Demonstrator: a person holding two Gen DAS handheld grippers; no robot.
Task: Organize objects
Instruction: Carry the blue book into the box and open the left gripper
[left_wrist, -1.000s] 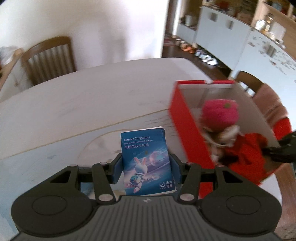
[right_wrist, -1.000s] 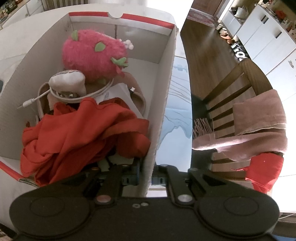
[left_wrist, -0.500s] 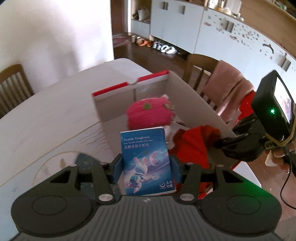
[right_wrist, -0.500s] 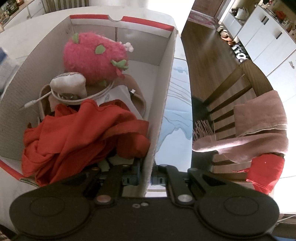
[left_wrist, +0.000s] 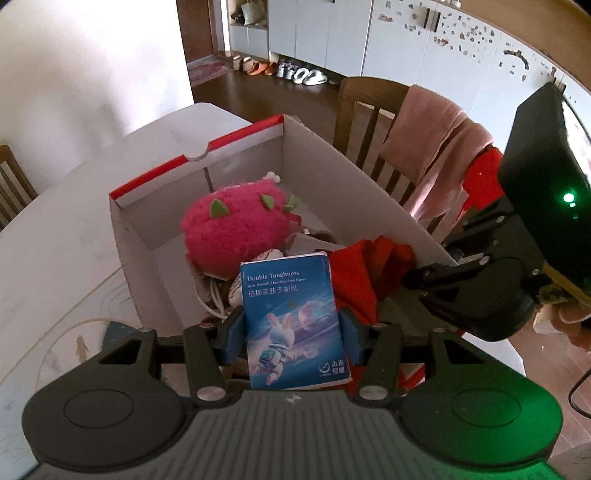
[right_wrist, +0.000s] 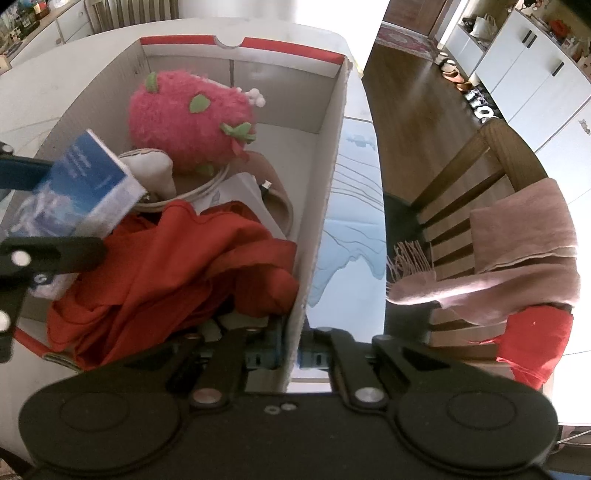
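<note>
My left gripper (left_wrist: 291, 322) is shut on a blue tissue pack (left_wrist: 293, 332) with a rabbit print and holds it over the near end of the red-and-white cardboard box (left_wrist: 195, 157). Inside the box lie a pink plush fruit (left_wrist: 236, 229), a coiled white cable (right_wrist: 207, 182) and a crumpled red cloth (left_wrist: 365, 273). In the right wrist view the tissue pack (right_wrist: 88, 184) hangs above the box's left side. My right gripper (right_wrist: 291, 352) straddles the box's right wall (right_wrist: 325, 206); its jaws are closing, with the pads pressed on the cardboard.
The box stands on a white table (left_wrist: 55, 240) near its right edge. A wooden chair (right_wrist: 491, 158) draped with a pink scarf (right_wrist: 524, 229) stands close beside that edge. A second chair (left_wrist: 11, 177) is at the far left. Shoes line the floor by white cabinets.
My left gripper has carried the tissue pack rightward from beside the box to above its contents. The pack now shows in the right wrist view. The right gripper has stayed on the box wall.
</note>
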